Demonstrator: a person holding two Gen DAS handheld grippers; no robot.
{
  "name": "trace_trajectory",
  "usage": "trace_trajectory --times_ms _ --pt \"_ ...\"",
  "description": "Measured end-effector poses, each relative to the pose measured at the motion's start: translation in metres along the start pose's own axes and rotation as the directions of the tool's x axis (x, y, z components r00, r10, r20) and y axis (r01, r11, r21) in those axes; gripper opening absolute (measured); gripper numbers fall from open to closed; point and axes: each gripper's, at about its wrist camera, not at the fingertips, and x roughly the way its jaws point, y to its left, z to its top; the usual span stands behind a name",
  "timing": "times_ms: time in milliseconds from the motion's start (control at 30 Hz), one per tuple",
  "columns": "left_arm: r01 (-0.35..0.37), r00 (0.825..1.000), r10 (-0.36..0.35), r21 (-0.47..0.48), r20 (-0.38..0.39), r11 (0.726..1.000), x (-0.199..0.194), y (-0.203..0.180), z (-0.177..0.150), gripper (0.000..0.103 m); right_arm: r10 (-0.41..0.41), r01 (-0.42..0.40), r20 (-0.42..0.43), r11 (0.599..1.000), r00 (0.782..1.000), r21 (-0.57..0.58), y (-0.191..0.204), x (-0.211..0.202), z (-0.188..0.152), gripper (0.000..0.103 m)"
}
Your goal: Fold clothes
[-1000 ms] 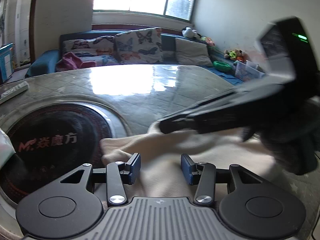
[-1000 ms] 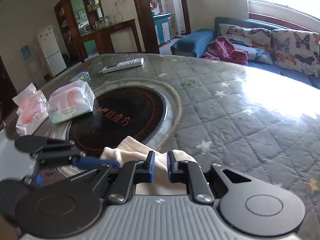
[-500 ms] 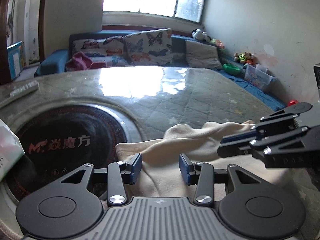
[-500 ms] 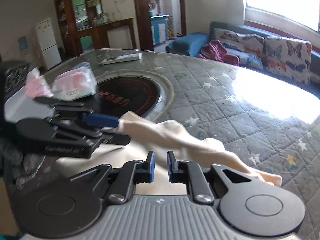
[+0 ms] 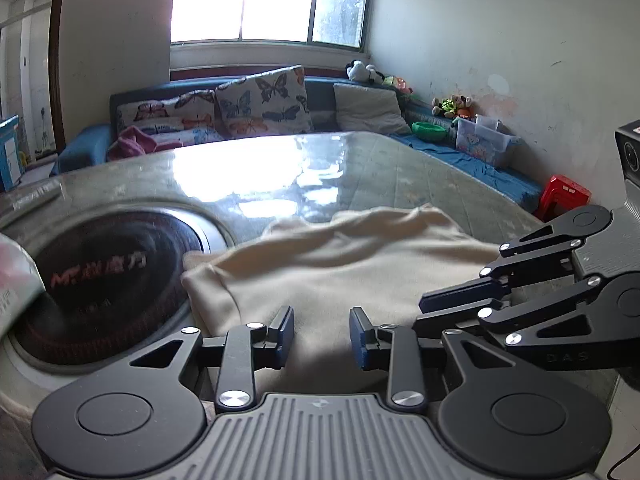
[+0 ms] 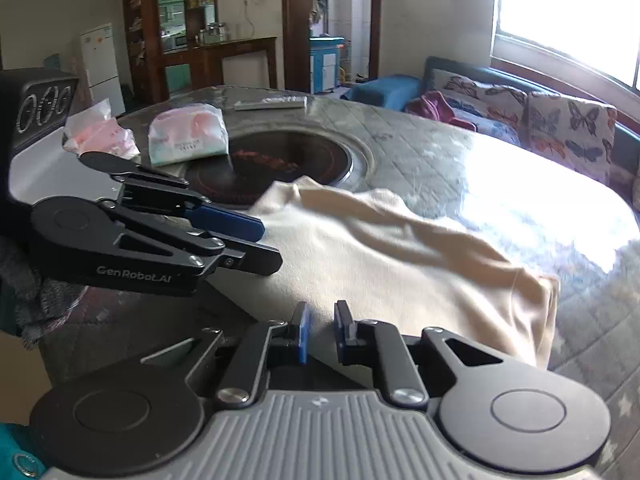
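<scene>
Left wrist view puts our left gripper (image 5: 321, 334) nearest, its jaws having just been closing, with the near edge of the cream garment (image 5: 360, 272) lying between the blue pads; a gap still shows on either side, so we cannot say the pads press the cloth. Just to its right our right gripper (image 5: 444, 312) reaches in over the same near edge, fingers nearly together; whether a fold of cloth is pinched between them we cannot tell. From the right wrist, that gripper (image 6: 320, 334) shows a narrow slit between its pads above the cloth's edge, and the left gripper (image 6: 264, 248) hovers just beside it on the left. Beyond both, the garment (image 6: 400, 264) spreads wrinkled across the quilted table (image 6: 420, 148), its far corner touching the dark round hotplate (image 6: 288, 156). Farther back sit two tissue packs (image 6: 186, 134), a remote (image 6: 272, 103), and the sofa (image 5: 248, 108).
</scene>
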Motion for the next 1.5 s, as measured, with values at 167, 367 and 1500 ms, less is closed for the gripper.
trace_trajectory --times_ms 167,367,1500 --pt "-0.006 1.000 0.006 -0.029 -0.014 1.000 0.008 0.002 -0.008 0.032 0.002 -0.003 0.019 0.999 1.000 0.051 -0.004 0.003 -0.009 0.013" --pt "-0.009 1.000 0.009 -0.031 -0.015 0.999 0.007 0.001 -0.008 0.032 -0.051 0.045 0.055 0.994 0.997 0.096 -0.017 -0.017 -0.011 0.013" --pt "0.003 1.000 -0.005 -0.051 -0.030 0.999 0.008 0.007 -0.008 0.034 -0.185 0.173 0.026 0.954 0.982 0.245 -0.099 -0.012 -0.005 0.012"
